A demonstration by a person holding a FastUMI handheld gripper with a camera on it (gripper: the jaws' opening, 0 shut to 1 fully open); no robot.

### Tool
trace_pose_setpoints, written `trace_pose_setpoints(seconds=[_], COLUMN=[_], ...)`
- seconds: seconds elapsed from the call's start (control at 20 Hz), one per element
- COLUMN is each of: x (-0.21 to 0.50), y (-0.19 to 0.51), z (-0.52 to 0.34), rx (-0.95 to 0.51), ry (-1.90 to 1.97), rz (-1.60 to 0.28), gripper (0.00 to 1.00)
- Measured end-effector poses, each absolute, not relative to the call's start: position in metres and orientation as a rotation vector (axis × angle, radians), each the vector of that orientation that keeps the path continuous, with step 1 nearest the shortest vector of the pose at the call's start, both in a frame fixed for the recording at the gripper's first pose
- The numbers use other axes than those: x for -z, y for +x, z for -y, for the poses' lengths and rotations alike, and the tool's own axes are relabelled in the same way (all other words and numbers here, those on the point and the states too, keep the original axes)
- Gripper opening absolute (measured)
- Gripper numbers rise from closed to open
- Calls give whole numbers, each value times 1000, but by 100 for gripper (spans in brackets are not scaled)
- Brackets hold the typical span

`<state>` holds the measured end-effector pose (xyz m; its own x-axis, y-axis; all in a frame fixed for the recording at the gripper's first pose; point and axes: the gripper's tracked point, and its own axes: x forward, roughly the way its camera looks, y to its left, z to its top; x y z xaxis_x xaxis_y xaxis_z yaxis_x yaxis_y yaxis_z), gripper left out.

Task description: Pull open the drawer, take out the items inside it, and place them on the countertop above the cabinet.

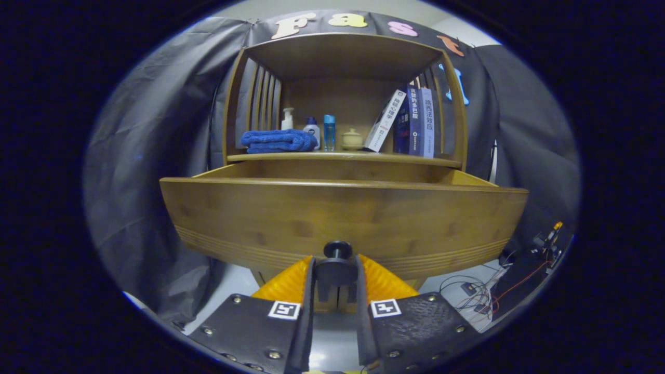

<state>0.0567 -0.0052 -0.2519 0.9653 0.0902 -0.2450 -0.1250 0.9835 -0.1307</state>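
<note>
The gripper [336,272] has its fingers around the dark knob [337,249] of the drawer [343,218], which stands pulled out from the cabinet [343,57]. On the countertop [343,156] above rest a folded blue towel [278,141], bottles [329,132], a small jar [351,139] and leaning books [410,122].

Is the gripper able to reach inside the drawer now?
Probably not yet: the gripper has its fingers around the knob, below the drawer front, whose tall panel blocks the way in.

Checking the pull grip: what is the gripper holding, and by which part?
The gripper holds the open drawer by its dark knob, a finger on each side.
</note>
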Motion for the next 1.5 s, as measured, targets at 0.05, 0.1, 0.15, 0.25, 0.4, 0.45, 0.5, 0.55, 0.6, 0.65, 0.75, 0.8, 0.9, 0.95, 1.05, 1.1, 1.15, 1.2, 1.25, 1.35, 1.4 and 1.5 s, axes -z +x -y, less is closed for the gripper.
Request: trace_pose_setpoints(seconds=[0.05, 0.1, 0.15, 0.25, 0.4, 0.45, 0.5, 0.55, 0.6, 0.65, 0.75, 0.8, 0.9, 0.95, 1.05, 1.1, 1.15, 1.2, 1.25, 1.35, 1.4, 1.5], x=[250, 250, 249, 253, 229, 214, 201, 189, 182, 174, 154, 147, 133, 129, 125, 125, 126, 130, 135, 147, 154, 167], y=[50, 45, 44, 45, 39, 40, 39, 40, 42, 44, 52, 58, 71, 80, 99, 110, 120, 129, 138, 157, 165, 183], z=[5, 6, 6, 7, 10, 14, 17, 16, 12, 12, 18, 19, 17, 13, 14, 11, 8, 7, 8, 9, 12, 17], rx=[-109, -105, -104, -98, -70, -54, -45, -52, -63, -65, -42, -33, -31, -40, -32, -35, -41, -44, -41, -39, -23, 21], ry=[-138, -134, -127, -127, -146, -161, -182, -194, -202, -206, -208, -208, -214, -220, -234, -234, -228, -221, -219, -199, -192, -164], rz=[-227, -213, -209, -251, -239, -210, -194, -181, -174, -169, -153, -146, -140, -147, -179, -194, -210, -231, -263, -344, -399, -505], gripper=[35, 35, 35, 35, 48, 55, 61, 68, 74, 78, 86, 90, 98, 98, 98, 98, 99, 99, 99, 99, 99, 99])
